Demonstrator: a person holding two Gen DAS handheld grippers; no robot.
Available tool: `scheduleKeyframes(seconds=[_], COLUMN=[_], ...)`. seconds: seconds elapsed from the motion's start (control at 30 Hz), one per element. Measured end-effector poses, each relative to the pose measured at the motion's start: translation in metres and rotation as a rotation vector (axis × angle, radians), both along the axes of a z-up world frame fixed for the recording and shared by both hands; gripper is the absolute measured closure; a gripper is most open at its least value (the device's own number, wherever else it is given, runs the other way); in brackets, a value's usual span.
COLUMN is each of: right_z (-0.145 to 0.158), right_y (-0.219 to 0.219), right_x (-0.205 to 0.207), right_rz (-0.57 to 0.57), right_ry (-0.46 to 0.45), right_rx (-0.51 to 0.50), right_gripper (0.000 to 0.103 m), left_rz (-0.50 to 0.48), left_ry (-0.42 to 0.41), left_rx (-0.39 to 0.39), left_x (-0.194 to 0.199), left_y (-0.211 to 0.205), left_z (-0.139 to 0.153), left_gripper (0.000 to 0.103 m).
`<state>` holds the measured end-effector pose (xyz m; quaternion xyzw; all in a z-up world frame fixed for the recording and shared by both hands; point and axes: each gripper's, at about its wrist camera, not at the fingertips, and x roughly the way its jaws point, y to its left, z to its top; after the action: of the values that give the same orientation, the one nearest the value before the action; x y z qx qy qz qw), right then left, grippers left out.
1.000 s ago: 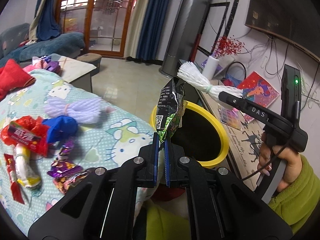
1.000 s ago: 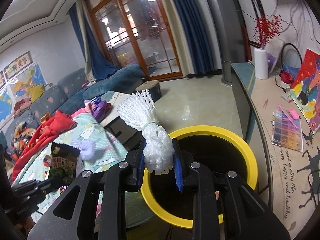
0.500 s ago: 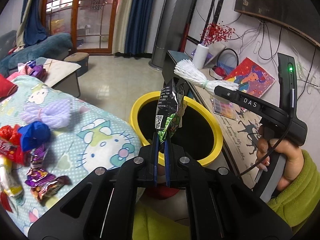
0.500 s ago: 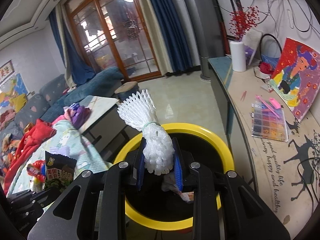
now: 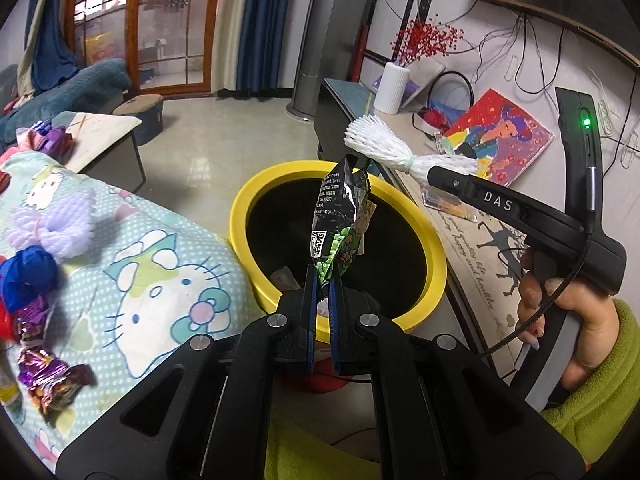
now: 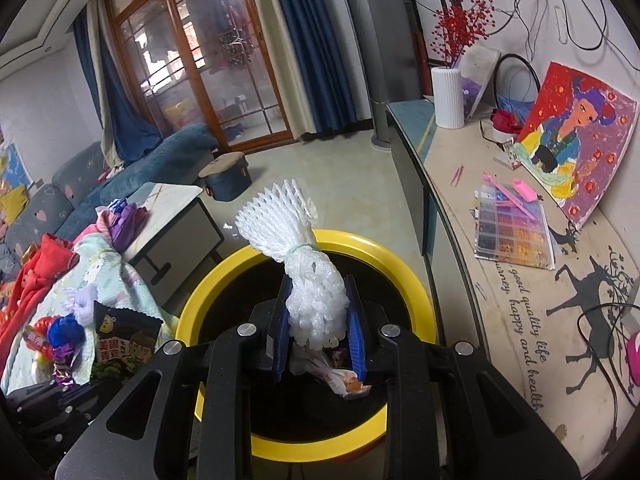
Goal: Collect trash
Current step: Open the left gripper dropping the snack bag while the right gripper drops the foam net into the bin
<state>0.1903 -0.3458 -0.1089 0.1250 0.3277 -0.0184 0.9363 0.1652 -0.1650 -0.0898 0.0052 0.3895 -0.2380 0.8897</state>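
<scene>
The left gripper is pinching a snack wrapper over the yellow bin; foam netting is hanging at one o'clock.

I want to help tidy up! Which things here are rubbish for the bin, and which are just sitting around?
For the job:
- snack packet in the left tongs
- white foam net in the right tongs
- yellow bin
- candy wrappers on the blanket

Just lying about:
- painting
- white vase
- bead box

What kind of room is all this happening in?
Most likely a home living room: a blue sofa sits by wood-framed glass doors, a painting leans on a sideboard, and a cartoon-print blanket lies beside a yellow-rimmed bin.
</scene>
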Motion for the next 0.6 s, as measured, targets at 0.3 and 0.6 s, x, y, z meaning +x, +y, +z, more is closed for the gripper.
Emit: scheduleKeyframes(seconds=[0.3,0.6], right_z=[-0.013,-0.026], right_y=[-0.010,-0.015], right_x=[0.006,0.011], right_rz=[-0.010,-0.012], right_ry=[0.043,0.086], right_rx=[0.042,0.089], right_gripper=[0.079,0.077], left_rz=[-0.009,-0.002], left_ry=[0.037,0.059], left_rx=[0.023,0.025], left_x=[0.013,0.026], left_y=[-0.013,-0.018], left_z=[-0.015,-0.029], left_gripper=[0.101,0.101])
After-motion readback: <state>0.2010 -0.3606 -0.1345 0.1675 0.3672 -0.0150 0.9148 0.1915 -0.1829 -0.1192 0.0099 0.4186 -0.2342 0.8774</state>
